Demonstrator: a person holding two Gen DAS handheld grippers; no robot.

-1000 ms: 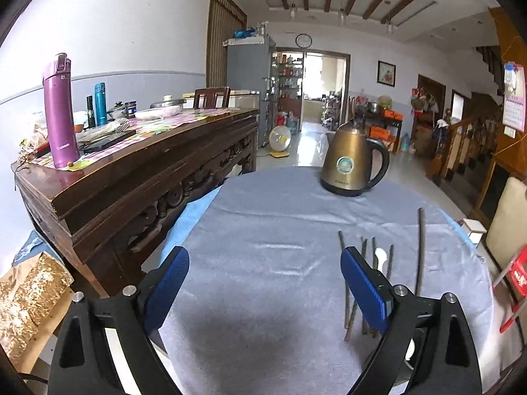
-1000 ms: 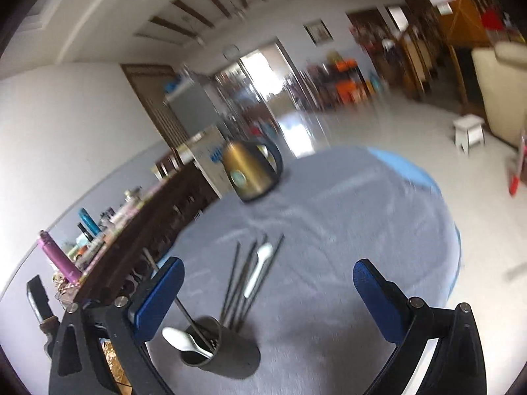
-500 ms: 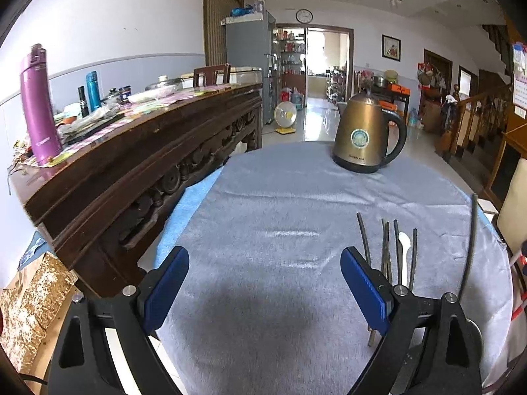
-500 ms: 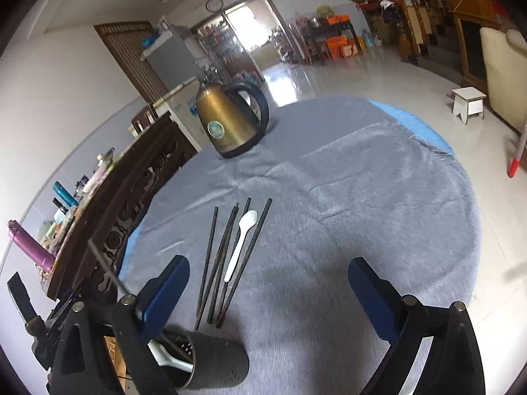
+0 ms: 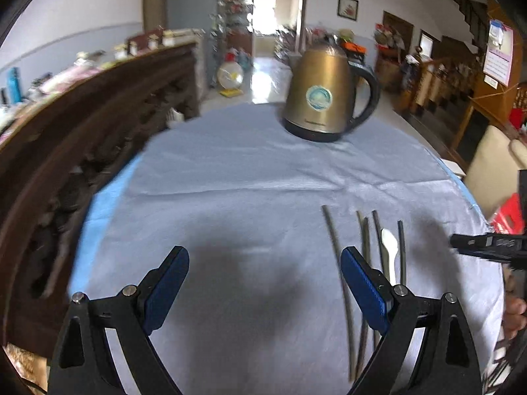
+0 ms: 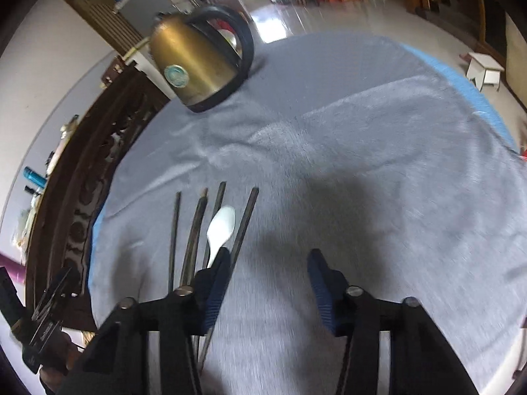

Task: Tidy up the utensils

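Note:
Several dark chopsticks [image 5: 336, 247] [image 6: 245, 227] lie side by side on the grey cloth, with a white plastic spoon [image 5: 389, 247] [image 6: 220, 227] among them. My left gripper [image 5: 263, 283] is open and empty, hovering over the cloth just left of the row. My right gripper [image 6: 268, 279] is open and empty, low over the cloth, its left finger [image 6: 219, 283] over the near ends of the spoon and chopsticks. The utensil cup is out of view.
A brass electric kettle [image 5: 324, 95] [image 6: 197, 62] stands at the far side of the round table [image 5: 230, 171]. A dark carved wooden sideboard [image 5: 82, 125] runs along the left. The right gripper's body [image 5: 490, 247] shows at the right edge.
Both grippers have dropped lower and moved in toward the utensil row. The right gripper's jaws have narrowed. The cup with the spoon has left the right wrist view.

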